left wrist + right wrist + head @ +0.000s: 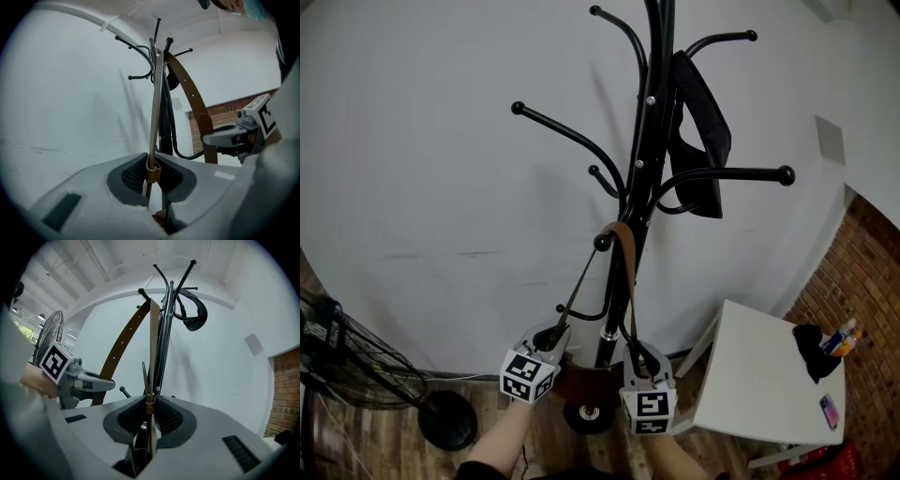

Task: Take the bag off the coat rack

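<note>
A black coat rack point(644, 159) stands against the white wall. A brown bag strap point(622, 246) is looped over one of its lower hooks, and the dark brown bag point(581, 382) hangs low beside the pole, mostly hidden by the grippers. My left gripper point(551, 337) is shut on the left run of the strap; its pads point(136, 174) pinch the strap point(153, 122) at a metal ring. My right gripper point(639, 361) is shut on the right run, with the strap point(153, 348) held edge-on between its pads point(165, 416). Each gripper view shows the other gripper point(234, 136) point(79, 380).
A black item point(701, 141) hangs from an upper right hook. A white table point(750, 375) at the right carries a black object point(814, 349) and a phone point(830, 411). A fan point(347, 361) and a round black base point(447, 419) stand at the left. A brick wall point(862, 272) is at the right.
</note>
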A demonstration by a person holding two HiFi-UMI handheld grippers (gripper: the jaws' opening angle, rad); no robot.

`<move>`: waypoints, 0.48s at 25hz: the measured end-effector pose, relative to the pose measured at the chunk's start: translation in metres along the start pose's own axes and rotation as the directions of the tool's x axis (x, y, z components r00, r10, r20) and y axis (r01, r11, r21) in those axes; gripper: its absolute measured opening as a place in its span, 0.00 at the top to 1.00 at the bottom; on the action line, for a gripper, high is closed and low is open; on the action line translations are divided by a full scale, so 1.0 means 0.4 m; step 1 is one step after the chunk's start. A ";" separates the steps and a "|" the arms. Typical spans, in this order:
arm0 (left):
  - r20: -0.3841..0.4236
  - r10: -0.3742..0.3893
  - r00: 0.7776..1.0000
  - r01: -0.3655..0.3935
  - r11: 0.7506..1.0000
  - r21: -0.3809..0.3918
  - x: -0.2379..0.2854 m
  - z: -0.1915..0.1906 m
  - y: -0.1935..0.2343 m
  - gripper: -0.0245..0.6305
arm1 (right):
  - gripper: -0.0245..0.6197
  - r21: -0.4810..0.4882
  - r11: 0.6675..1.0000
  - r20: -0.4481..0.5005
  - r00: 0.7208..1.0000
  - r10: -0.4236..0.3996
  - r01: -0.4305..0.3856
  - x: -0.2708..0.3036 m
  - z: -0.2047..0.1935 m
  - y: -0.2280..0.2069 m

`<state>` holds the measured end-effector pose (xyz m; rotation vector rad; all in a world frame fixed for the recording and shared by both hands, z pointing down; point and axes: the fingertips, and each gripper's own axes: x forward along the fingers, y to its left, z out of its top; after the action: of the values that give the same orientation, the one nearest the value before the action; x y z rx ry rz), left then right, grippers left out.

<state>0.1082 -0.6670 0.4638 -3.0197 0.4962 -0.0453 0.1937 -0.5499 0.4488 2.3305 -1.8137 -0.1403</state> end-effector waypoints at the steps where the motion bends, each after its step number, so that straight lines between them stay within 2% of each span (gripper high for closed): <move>1: -0.001 0.003 1.000 -0.003 1.000 -0.007 -0.004 0.001 -0.001 0.92 | 0.87 0.007 1.000 0.002 1.000 0.005 -0.005 -0.003 -0.002 0.000; 5: -0.005 0.010 1.000 -0.010 0.999 -0.036 -0.019 0.007 -0.003 0.92 | 0.87 0.018 1.000 0.019 1.000 0.024 -0.024 -0.012 0.017 -0.003; 12: 0.005 0.026 1.000 -0.026 0.999 -0.033 -0.047 0.044 -0.014 0.92 | 0.87 0.018 0.999 0.046 0.998 0.048 -0.049 -0.025 0.051 -0.010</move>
<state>0.0928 -0.6545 0.4465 -3.0437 0.5403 -0.0273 0.1910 -0.5410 0.4274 2.3122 -1.8995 -0.1717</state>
